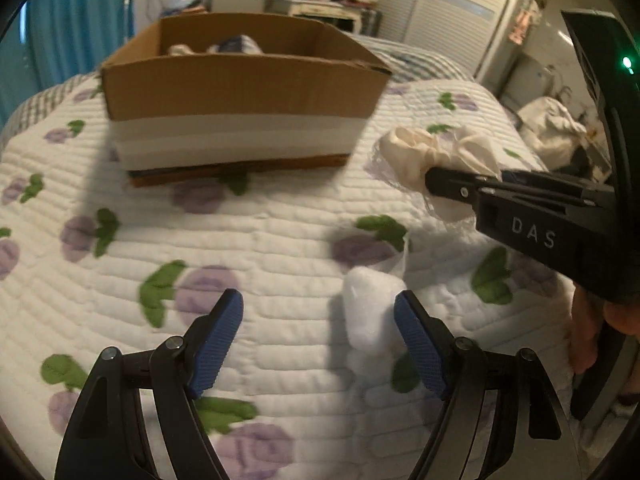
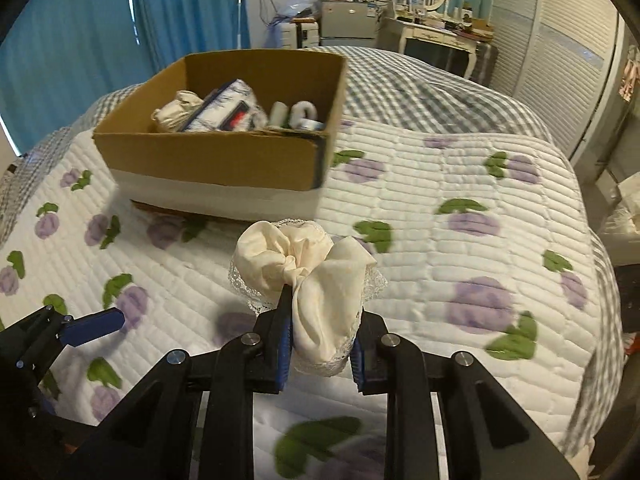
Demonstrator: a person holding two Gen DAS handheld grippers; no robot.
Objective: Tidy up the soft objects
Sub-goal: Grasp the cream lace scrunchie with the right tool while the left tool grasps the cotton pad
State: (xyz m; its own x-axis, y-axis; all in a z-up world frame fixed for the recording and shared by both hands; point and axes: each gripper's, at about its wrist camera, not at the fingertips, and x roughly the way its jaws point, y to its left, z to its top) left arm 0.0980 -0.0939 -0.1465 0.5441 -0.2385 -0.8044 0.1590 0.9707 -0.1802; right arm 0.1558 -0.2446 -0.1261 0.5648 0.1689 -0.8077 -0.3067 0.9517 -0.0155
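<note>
A cream cloth (image 2: 316,280), lace-edged and bunched, is pinched between the pads of the right tongs (image 2: 318,354); the jaws are pressed together on its lower fold, and the rest of the bundle stands up ahead of the fingertips. The box (image 2: 224,160) lies straight ahead of these tongs and a little to their left, well apart, with its long side turned across the line of approach. Several soft things are already seen inside it. The carry to the box is judged to be the step in hand for this side.

The left tongs (image 1: 318,336) are spread wide and hold nothing. A white wad (image 1: 370,312) lies on the quilt (image 1: 260,240) just inside the right-hand pad (image 1: 420,344), near the fingertips; it may be cotton or tissue, but blur leaves that unsettled. Its long axis seems to run along the fingers rather than across them. Whether the pad touches it cannot be told. The wad is off-centre in the gap, so a small shift of the left tongs towards their own right would be needed before closing. The left tongs are plainly the nearer to it; the right are occupied.
</note>
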